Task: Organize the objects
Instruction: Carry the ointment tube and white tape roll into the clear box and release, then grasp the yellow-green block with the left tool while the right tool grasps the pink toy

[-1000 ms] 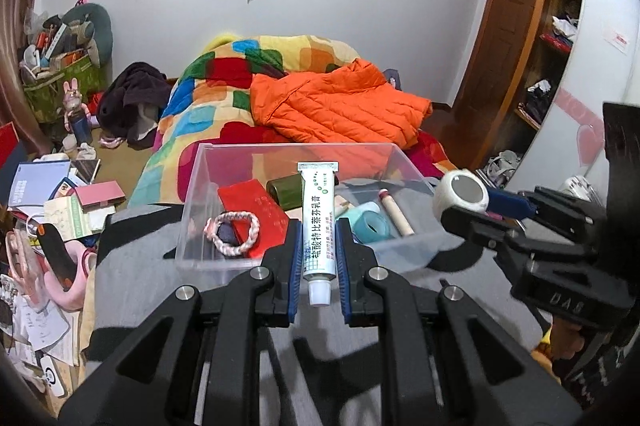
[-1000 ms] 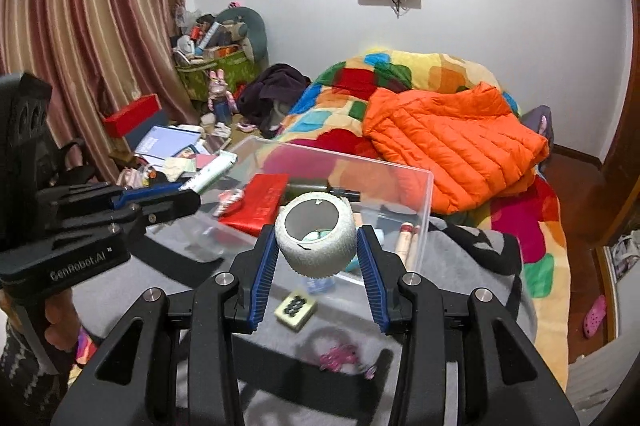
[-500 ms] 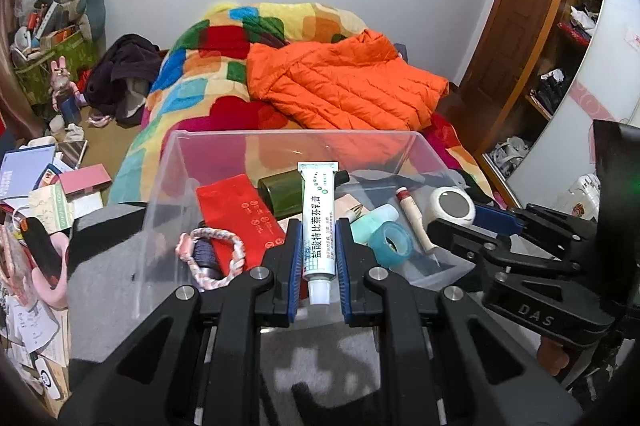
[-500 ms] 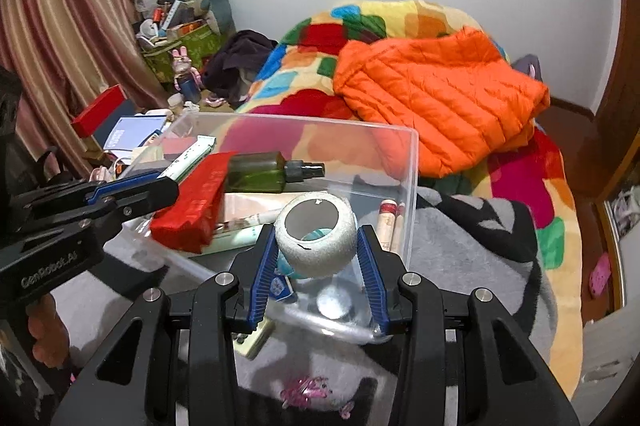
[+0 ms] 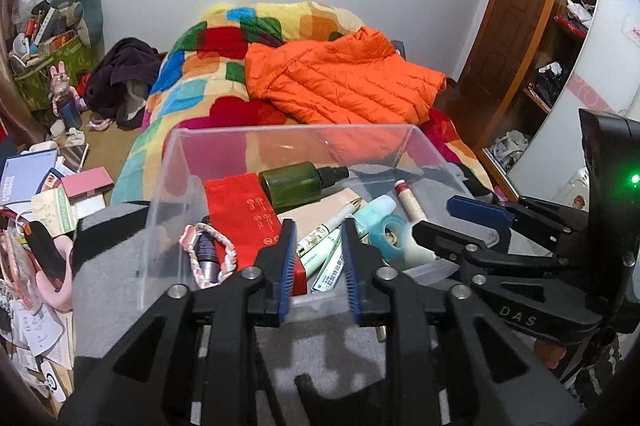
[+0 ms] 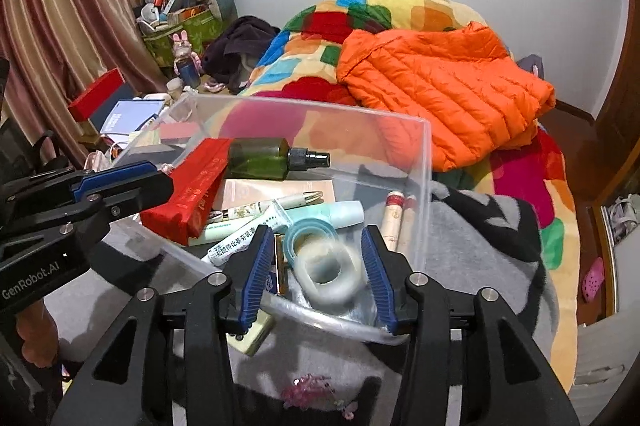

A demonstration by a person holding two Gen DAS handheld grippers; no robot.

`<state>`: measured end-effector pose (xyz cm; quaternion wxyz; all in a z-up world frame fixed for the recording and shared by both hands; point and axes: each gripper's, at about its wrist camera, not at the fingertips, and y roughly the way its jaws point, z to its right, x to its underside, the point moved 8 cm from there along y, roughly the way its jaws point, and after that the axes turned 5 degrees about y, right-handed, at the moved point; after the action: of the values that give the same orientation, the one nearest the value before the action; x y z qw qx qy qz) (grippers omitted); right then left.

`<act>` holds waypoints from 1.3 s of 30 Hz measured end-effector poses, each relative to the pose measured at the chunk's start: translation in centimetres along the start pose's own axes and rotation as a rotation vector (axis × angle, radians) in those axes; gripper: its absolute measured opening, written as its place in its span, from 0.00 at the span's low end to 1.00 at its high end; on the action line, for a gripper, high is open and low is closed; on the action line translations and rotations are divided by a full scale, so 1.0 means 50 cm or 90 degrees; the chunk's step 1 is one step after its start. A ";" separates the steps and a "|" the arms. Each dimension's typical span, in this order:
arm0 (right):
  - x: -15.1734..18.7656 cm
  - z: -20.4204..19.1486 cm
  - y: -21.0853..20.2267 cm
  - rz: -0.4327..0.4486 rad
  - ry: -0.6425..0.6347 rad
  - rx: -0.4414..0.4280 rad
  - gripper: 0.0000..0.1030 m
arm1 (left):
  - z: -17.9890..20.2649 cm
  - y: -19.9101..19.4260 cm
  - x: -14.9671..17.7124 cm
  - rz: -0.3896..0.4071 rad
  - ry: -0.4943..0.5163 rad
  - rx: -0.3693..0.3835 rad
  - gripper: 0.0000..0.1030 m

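A clear plastic bin sits on a grey blanket. My left gripper is open over its near edge; the white ointment tube lies in the bin below it. My right gripper is open over the bin's near right corner. The white tape roll is blurred between the jaws, loose in the bin; it also shows in the left wrist view. Inside lie a red pouch, a green spray bottle and a teal tape ring.
A braided bracelet lies in the bin's left part. A small yellow-green block and a pink hair clip lie on the blanket in front. An orange jacket lies on the bed behind. Clutter covers the floor at left.
Both grippers moved forward over the bin and opened. The ointment tube dropped from the left gripper into the bin. The white tape roll left the right gripper's jaws and fell into the bin.
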<state>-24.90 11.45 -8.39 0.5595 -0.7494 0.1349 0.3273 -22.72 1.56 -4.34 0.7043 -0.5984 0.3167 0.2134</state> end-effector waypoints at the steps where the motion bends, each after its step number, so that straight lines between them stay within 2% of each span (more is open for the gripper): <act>1: 0.000 0.001 -0.009 0.006 0.000 -0.001 0.44 | 0.001 -0.005 -0.002 0.005 0.001 -0.002 0.31; 3: -0.001 0.003 -0.031 0.018 0.000 -0.001 0.46 | 0.002 -0.023 -0.005 0.017 0.004 -0.008 0.35; 7: 0.005 0.011 -0.078 0.038 0.002 -0.010 0.48 | 0.005 -0.051 -0.001 0.033 0.003 -0.012 0.55; 13: 0.043 0.030 -0.128 0.051 0.011 -0.017 0.53 | 0.018 -0.064 0.033 0.025 0.012 -0.009 0.55; 16: 0.078 0.033 -0.129 0.042 -0.003 0.003 0.53 | 0.019 -0.062 0.055 0.014 0.012 -0.006 0.55; 22: 0.163 0.028 -0.069 -0.036 -0.020 0.000 0.53 | 0.029 -0.043 0.106 -0.022 0.017 -0.002 0.55; 29: 0.202 0.021 -0.016 -0.088 0.007 -0.035 0.52 | 0.055 -0.011 0.150 -0.061 0.031 0.005 0.55; 32: 0.207 0.025 -0.014 -0.072 -0.002 -0.006 0.42 | 0.071 0.008 0.160 -0.078 0.040 0.011 0.55; 34: 0.207 0.033 -0.018 -0.065 -0.001 0.008 0.26 | 0.084 0.020 0.163 -0.088 0.048 0.014 0.55; 35: 0.208 0.038 -0.019 -0.064 0.003 0.010 0.23 | 0.094 0.029 0.163 -0.093 0.054 0.017 0.55; 36: 0.207 0.046 -0.022 -0.063 0.009 0.009 0.15 | 0.099 0.033 0.165 -0.097 0.059 0.020 0.55; 37: 0.206 0.053 -0.023 -0.063 0.015 0.008 0.12 | 0.104 0.039 0.166 -0.100 0.062 0.022 0.55; 39: 0.204 0.062 -0.025 -0.066 0.029 -0.007 0.11 | 0.120 0.055 0.165 -0.110 0.074 0.028 0.55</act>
<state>-17.61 16.44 -14.50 0.5687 -0.7655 0.1068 0.2815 -17.60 7.32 -11.54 0.7133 -0.6195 0.3088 0.1096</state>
